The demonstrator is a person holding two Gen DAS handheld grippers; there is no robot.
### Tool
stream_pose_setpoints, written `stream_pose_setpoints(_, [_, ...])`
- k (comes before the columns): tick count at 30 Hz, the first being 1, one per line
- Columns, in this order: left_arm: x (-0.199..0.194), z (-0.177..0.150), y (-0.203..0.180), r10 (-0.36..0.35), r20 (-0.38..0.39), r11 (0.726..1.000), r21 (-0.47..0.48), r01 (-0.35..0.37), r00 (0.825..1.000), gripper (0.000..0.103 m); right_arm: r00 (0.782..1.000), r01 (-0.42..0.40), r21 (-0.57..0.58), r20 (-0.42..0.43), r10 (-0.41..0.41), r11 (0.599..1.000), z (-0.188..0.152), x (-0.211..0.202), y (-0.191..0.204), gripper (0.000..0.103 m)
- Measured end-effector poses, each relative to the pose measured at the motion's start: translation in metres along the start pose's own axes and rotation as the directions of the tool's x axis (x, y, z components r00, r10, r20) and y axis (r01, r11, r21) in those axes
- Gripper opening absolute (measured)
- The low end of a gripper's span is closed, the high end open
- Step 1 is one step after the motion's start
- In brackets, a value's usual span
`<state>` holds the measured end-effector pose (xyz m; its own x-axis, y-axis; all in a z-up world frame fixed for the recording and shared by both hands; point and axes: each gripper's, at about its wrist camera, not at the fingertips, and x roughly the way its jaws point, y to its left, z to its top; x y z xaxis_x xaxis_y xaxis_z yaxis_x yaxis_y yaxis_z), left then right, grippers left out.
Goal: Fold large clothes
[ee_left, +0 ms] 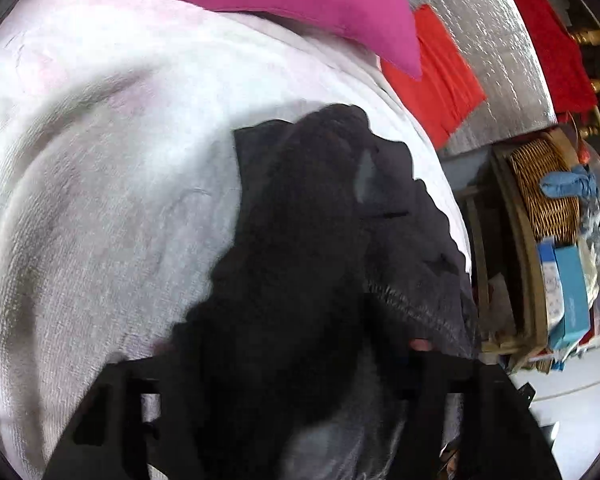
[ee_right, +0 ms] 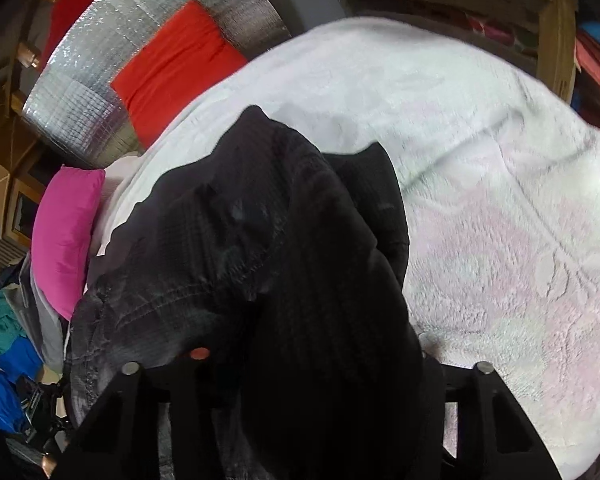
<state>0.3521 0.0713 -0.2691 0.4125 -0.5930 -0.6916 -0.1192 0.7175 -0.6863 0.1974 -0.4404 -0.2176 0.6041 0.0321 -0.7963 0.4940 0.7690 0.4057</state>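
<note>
Black garment (ee_left: 300, 220) hangs bunched above the white bedspread (ee_left: 100, 160). Left tongs (ee_left: 296, 364) and right tongs (ee_right: 300, 368) each appear clamped on its fabric, fingertips buried. Likely lifted clear so it can be spread flat for folding.

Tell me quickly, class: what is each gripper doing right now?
Left gripper: shut on the black garment.
Right gripper: shut on the black garment too.
</note>
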Motion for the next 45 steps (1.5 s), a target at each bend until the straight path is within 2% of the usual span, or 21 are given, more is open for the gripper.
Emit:
stream_pose_setpoints(3, [0.004, 0.002, 0.001, -0.008, -0.002, 1.0, -0.02, 0.008, 1.0, 0.056, 1.0, 0.009, -0.003, -0.002, -0.009, 1.0, 0.002, 0.003, 0.002, 0.054])
stream_pose_setpoints(4, [0.002, 0.002, 0.005, -0.009, -0.005, 1.0, -0.029, 0.009, 1.0, 0.063, 1.0, 0.006, 0.001, -0.003, -0.006, 1.0, 0.002, 0.004, 0.002, 0.054])
stream_pose_setpoints(6, [0.003, 0.004, 0.011, -0.055, -0.009, 0.996, -0.067, 0.054, 0.998, 0.072, 1.0, -0.019, 0.042, -0.024, 0.02, 0.999, 0.005, 0.008, -0.004, 0.062])
stream_pose_setpoints(7, [-0.003, 0.004, 0.018, -0.072, -0.01, 0.995, -0.076, 0.071, 0.997, 0.075, 0.999, -0.031, 0.054, -0.036, 0.033, 0.998, 0.006, 0.011, -0.005, 0.067])
stream_pose_setpoints(9, [-0.003, 0.005, 0.017, -0.081, -0.015, 0.994, -0.075, 0.079, 0.997, 0.076, 0.998, -0.037, 0.042, -0.044, 0.039, 0.998, 0.007, 0.013, -0.004, 0.067])
stream_pose_setpoints(11, [-0.004, 0.005, 0.016, -0.078, -0.008, 0.995, -0.065, 0.077, 0.997, 0.072, 0.997, -0.051, 0.043, -0.05, 0.053, 0.998, 0.007, 0.014, -0.004, 0.063])
stream_pose_setpoints(12, [-0.005, 0.005, 0.016, -0.067, 0.007, 0.996, -0.066, 0.067, 0.998, 0.058, 0.997, -0.055, 0.037, -0.048, 0.056, 0.998, 0.008, 0.013, -0.003, 0.06])
stream_pose_setpoints(13, [-0.007, 0.006, 0.017, -0.063, 0.013, 0.996, -0.063, 0.064, 0.998, 0.048, 0.998, -0.053, 0.023, -0.041, 0.054, 0.998, 0.009, 0.012, -0.001, 0.053])
stream_pose_setpoints(16, [-0.011, 0.005, 0.013, -0.081, 0.031, 0.995, -0.055, 0.083, 0.996, 0.035, 0.999, -0.028, -0.029, -0.016, 0.028, 0.999, 0.012, 0.008, 0.01, 0.041])
stream_pose_setpoints(19, [-0.019, 0.004, 0.003, -0.071, 0.062, 0.997, -0.019, 0.073, 0.996, 0.031, 0.999, -0.023, -0.058, 0.034, 0.025, 0.998, 0.019, 0.007, 0.019, 0.033])
stream_pose_setpoints(23, [-0.03, -0.007, -0.004, -0.074, 0.109, 0.997, 0.008, 0.073, 0.991, 0.029, 0.989, -0.07, -0.076, 0.124, 0.079, 0.995, 0.035, 0.004, 0.028, 0.031])
stream_pose_setpoints(25, [-0.031, -0.01, -0.006, -0.055, 0.127, 0.998, 0.028, 0.051, 0.99, 0.03, 0.991, -0.061, -0.073, 0.117, 0.07, 0.995, 0.04, 0.015, 0.027, 0.031])
stream_pose_setpoints(26, [-0.029, -0.01, -0.004, -0.042, 0.123, 0.999, 0.027, 0.039, 0.991, 0.031, 0.994, -0.05, -0.068, 0.096, 0.056, 0.996, 0.043, 0.026, 0.024, 0.032])
stream_pose_setpoints(27, [-0.025, -0.011, -0.003, -0.025, 0.11, 1.0, 0.018, 0.023, 0.994, 0.039, 0.997, -0.044, -0.055, 0.065, 0.047, 0.998, 0.044, 0.038, 0.019, 0.032])
stream_pose_setpoints(29, [-0.017, -0.009, 0.004, 0.028, 0.075, 0.999, -0.018, -0.026, 0.997, 0.054, 0.997, -0.069, -0.014, 0.03, 0.07, 0.997, 0.047, 0.046, 0.009, 0.043])
stream_pose_setpoints(30, [-0.015, -0.009, 0.008, 0.038, 0.062, 0.999, -0.037, -0.036, 0.997, 0.061, 0.997, -0.077, 0.005, 0.021, 0.077, 0.997, 0.049, 0.045, 0.007, 0.044])
stream_pose_setpoints(32, [-0.017, -0.007, 0.012, 0.015, 0.045, 0.998, -0.067, -0.012, 0.999, 0.061, 0.996, -0.086, 0.043, 0.008, 0.086, 0.995, 0.049, 0.041, 0.002, 0.063])
stream_pose_setpoints(34, [-0.024, -0.008, 0.011, 0.025, 0.049, 0.998, -0.056, -0.022, 0.998, 0.064, 0.995, -0.096, 0.063, 0.01, 0.096, 0.993, 0.047, 0.034, -0.004, 0.07])
stream_pose_setpoints(36, [-0.03, -0.01, 0.009, 0.046, 0.051, 0.998, -0.041, -0.044, 0.998, 0.068, 0.994, -0.105, 0.092, -0.007, 0.106, 0.99, 0.047, 0.03, -0.015, 0.07])
stream_pose_setpoints(40, [-0.043, -0.022, 0.01, -0.008, 0.033, 0.998, -0.059, 0.01, 0.999, 0.071, 0.984, -0.166, 0.162, -0.03, 0.173, 0.973, 0.041, 0.021, -0.031, 0.07])
stream_pose_setpoints(45, [-0.049, -0.036, 0.007, 0.013, 0.026, 1.0, -0.003, -0.013, 1.0, 0.072, 0.977, -0.185, 0.16, -0.082, 0.199, 0.97, 0.024, 0.015, -0.046, 0.073])
